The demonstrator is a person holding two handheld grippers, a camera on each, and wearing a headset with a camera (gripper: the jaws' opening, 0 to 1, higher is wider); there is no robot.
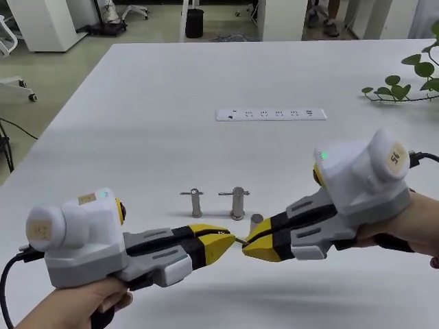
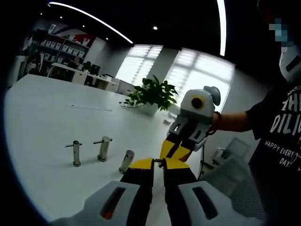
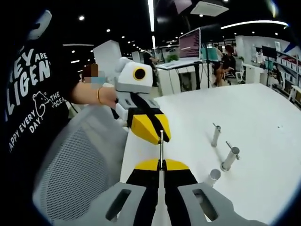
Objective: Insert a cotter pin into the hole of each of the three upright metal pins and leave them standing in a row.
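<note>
Three metal pins stand upright in a row on the white table (image 1: pixel 171 123). The left pin (image 1: pixel 196 203) and the middle pin (image 1: pixel 237 203) each carry a cotter pin across the top. The right pin (image 1: pixel 256 223) is shorter and its top looks bare. Just in front of it, my left gripper (image 1: pixel 230 244) and right gripper (image 1: pixel 247 247) meet tip to tip. A thin cotter pin (image 3: pixel 161 146) runs from my right gripper (image 3: pixel 161 162), which is shut on it, to the tips of the left gripper (image 3: pixel 157 136), which also look closed on its end.
A white power strip (image 1: pixel 271 114) lies flat farther back on the table. A potted plant (image 1: pixel 411 82) reaches in at the far right edge. A mesh chair back (image 3: pixel 80 165) sits close to the person at the table's near side.
</note>
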